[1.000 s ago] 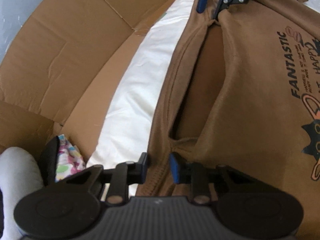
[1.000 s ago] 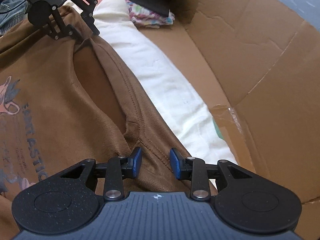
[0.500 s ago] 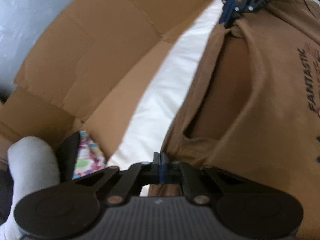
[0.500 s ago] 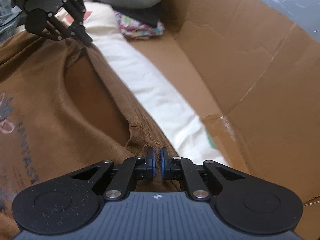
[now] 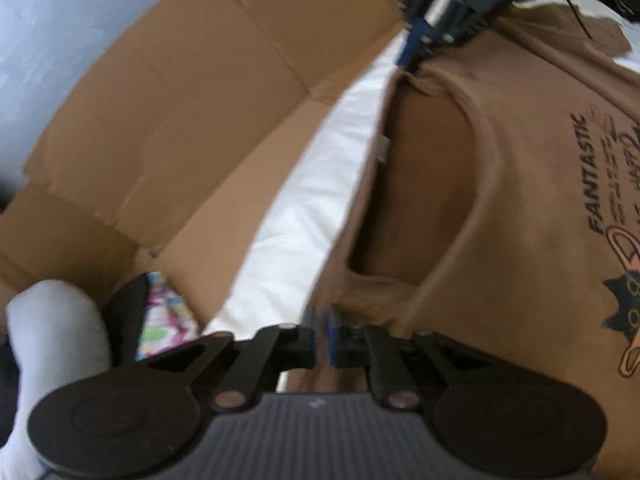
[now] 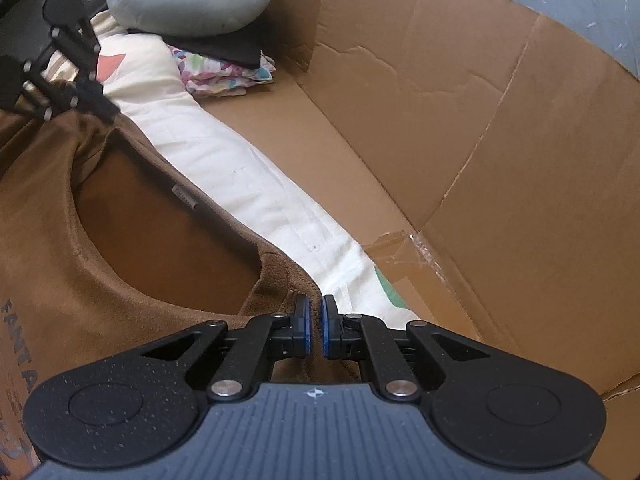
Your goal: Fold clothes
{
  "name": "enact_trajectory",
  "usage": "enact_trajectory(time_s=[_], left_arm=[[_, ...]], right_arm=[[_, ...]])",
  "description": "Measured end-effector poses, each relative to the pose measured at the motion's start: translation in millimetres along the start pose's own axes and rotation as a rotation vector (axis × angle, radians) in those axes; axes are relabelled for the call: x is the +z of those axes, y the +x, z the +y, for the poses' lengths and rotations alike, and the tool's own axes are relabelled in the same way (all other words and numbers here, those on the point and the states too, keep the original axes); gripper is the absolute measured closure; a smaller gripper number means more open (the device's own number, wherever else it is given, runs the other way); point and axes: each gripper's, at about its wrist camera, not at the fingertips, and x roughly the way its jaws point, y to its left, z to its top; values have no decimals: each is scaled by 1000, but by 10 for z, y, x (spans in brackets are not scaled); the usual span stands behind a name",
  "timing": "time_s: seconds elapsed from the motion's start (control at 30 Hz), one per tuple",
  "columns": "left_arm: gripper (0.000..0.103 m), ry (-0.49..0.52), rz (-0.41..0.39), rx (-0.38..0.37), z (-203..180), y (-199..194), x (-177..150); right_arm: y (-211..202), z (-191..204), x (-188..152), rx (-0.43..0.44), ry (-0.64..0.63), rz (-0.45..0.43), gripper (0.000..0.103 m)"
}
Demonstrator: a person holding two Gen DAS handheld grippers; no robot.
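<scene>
Flattened cardboard [image 6: 460, 128] lies under a white pad [image 6: 248, 184], and on the pad the brown shirt [image 5: 520, 240] lies spread open, print up, with no fold to be seen, so the folding looks largely ahead. The left tongs [image 5: 319, 334] and right tongs [image 6: 315, 326] are each clamped on the shirt beside its neck opening, near the pad's long edge.

Sweatshirt [image 6: 60, 280] spread on the bed sheet [image 6: 248, 184], cardboard box [image 6: 460, 140] along the sheet's far side, folded clothes [image 6: 224, 72] at the box corner, cushion [image 6: 188, 4] on top of them, left claw [image 5: 319, 334] and right claw [image 6: 315, 328] at opposite shoulders of the sweatshirt
</scene>
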Motion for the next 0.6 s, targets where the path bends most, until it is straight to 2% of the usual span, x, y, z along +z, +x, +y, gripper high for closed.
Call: enact_trajectory(time_s=[0.1, 0.2, 0.27, 0.3, 0.43, 0.6], left_arm=[[82, 15, 19, -32, -21, 100, 26], [82, 29, 37, -64, -42, 201, 52], [86, 26, 48, -91, -36, 261, 60], [91, 22, 50, -110, -34, 285, 56], [94, 58, 40, -114, -89, 320, 41], [98, -39, 8, -97, 27, 234, 10]], right_arm=[[5, 9, -4, -1, -1, 2, 99], [14, 6, -15, 3, 0, 3, 99], [25, 2, -24, 6, 4, 6, 99], [32, 1, -29, 7, 7, 6, 99], [78, -3, -43, 10, 25, 10, 99], [41, -31, -27, -8, 43, -21, 99]])
